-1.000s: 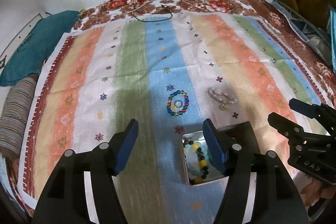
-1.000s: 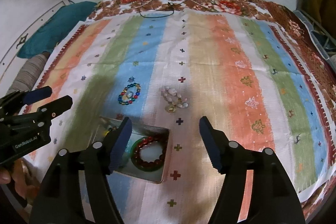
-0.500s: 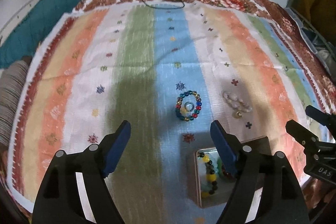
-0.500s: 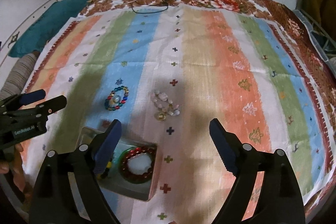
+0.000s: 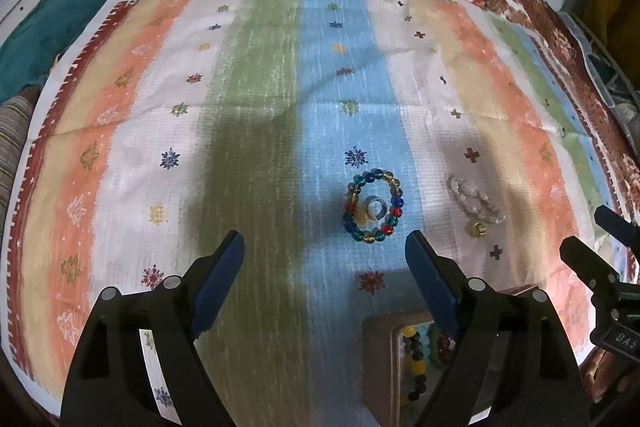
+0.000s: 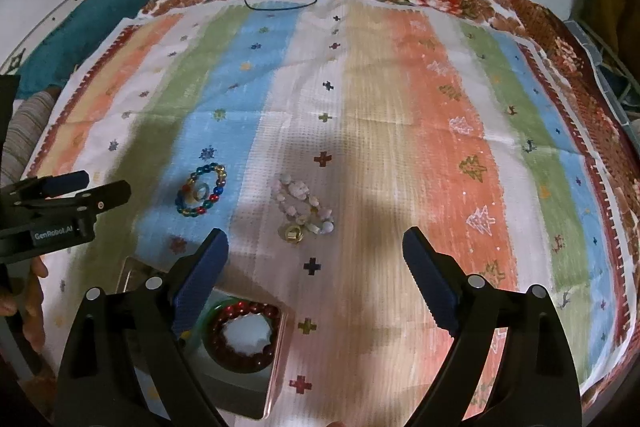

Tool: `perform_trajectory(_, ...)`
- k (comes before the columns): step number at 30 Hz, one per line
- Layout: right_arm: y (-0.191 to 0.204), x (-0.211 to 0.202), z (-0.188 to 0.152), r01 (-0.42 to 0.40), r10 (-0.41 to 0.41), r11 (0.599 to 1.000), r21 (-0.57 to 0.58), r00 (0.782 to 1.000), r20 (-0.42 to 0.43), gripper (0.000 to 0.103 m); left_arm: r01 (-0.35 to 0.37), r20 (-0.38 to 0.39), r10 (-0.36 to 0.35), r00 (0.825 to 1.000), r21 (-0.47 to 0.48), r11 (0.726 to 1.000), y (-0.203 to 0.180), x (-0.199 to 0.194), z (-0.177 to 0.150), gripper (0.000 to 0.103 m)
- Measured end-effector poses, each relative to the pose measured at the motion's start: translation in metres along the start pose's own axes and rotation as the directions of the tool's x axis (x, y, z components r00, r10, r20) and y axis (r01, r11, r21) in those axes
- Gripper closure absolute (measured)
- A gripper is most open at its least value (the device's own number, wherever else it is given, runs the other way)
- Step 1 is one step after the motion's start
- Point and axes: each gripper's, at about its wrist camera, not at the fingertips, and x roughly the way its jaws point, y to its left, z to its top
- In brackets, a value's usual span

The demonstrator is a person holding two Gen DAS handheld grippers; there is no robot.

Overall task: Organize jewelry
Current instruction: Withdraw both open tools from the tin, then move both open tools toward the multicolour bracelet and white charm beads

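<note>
Nearest, the box already holds bracelets. Both grippers — left gripper and right gripper — are opening, fingers empty. Beyond lie the multicoloured bracelet and white bracelet on the striped cloth — probably the next pickups.

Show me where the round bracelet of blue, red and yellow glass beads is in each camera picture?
Left wrist view: the round bracelet of blue, red and yellow glass beads lies right of centre, on the blue stripe.
Right wrist view: it lies left of centre, on the same stripe.
Shared landmark: the pale pink bead bracelet with a gold charm, just right of it.
</note>
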Motion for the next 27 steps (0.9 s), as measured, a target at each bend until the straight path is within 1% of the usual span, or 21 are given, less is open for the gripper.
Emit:
perform_trajectory(8, -0.005, 0.018, 0.004, -0.004, 0.004, 1.0, 0.016, 0.999, -0.034, 0.014, -0.015, -0.016, 0.015, 1.0, 0.012, 1.0, 0.001, 0.016, 0.005, 0.021)
perform_trajectory(14, -0.01, 0.036, 0.006, -0.003, 0.005, 1.0, 0.031, 0.997, -0.079, 0.014, -0.028, -0.044, 0.028, 0.999, 0.008, 1.0, 0.003, 0.032, 0.005, 0.021)
perform_trajectory(17, -0.012, 0.039, 0.008, -0.01, 0.014, 0.999, 0.044, 0.996, -0.088, 0.014, -0.03, -0.052, 0.031, 0.998, 0.018, 0.999, 0.002, 0.037, 0.006, 0.021)
perform_trajectory(27, -0.015, 0.059, 0.011, 0.033, -0.029, 0.999, 0.03, 0.993, -0.115, 0.014, -0.039, -0.069, 0.041, 0.997, 0.033, 0.999, -0.001, 0.051, 0.01, 0.021)
